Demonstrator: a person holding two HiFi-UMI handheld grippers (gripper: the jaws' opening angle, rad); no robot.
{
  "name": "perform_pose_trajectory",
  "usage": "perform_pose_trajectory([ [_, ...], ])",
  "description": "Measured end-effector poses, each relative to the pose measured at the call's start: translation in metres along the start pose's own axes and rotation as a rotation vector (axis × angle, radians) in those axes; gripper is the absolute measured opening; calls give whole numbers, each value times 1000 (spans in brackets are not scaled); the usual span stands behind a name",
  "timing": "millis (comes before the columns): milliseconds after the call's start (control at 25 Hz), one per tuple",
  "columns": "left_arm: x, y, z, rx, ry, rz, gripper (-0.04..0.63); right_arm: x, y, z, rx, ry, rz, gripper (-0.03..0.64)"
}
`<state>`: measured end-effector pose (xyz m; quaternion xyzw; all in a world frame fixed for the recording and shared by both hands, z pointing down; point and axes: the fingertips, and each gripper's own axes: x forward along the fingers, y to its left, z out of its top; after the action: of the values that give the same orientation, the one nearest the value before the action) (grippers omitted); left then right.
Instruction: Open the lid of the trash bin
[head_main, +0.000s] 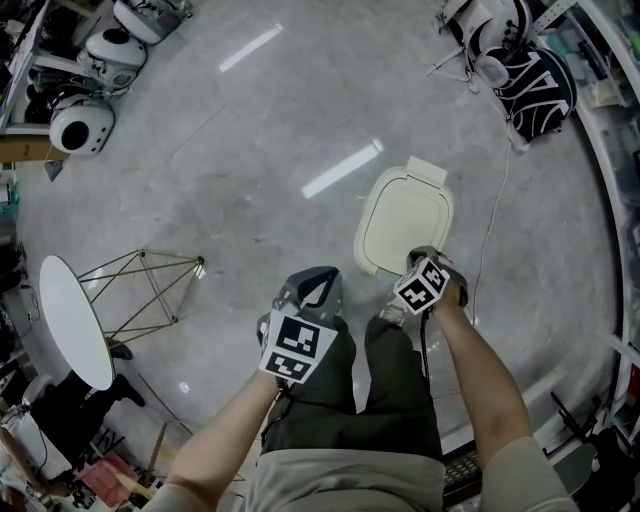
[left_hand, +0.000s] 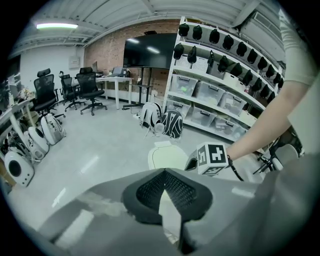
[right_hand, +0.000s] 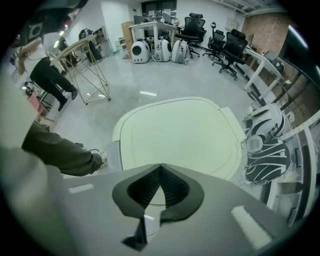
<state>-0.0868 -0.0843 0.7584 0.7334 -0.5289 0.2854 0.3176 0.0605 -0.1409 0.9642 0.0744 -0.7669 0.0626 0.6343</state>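
The trash bin stands on the floor just ahead of your right leg, its cream lid fully down.

1. Your right tool hovers at the lid's near edge, clenched on nothing. With the tips together it can't catch the rim. It will probably skate over the smooth top, or press the lid shut harder.
2. Your left tool is also clenched and empty, held over your legs and well apart from the bin. If you lift with 1 tool only, the whole bin may skid or tip rather than open.
3. A thin cable lies on the floor just right of the bin, and a shoved bin could snag it.
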Motion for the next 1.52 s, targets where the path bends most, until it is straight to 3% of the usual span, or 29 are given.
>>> perform_pose_trajectory([
  [120,-6,9,2,-6,0,16,2,-5,-1,4,62,-5,15,3],
  [280,-17,17,19,4,-21,30,2,-35,-2,17,227,-98,38,3],
  [560,-62,30,79,35,-93,64,2,-156,-17,63,361,-326,1,3],
  [1000,-183,5,197,149,-268,78,2,-414,-30,136,357,-698,-120,3],
  [1200,-245,-11,241,190,-368,100,2,-520,-16,155,283,-829,-204,3],
  [1520,-343,-40,298,251,-531,138,2,-655,22,170,249,-1085,-233,3],
])
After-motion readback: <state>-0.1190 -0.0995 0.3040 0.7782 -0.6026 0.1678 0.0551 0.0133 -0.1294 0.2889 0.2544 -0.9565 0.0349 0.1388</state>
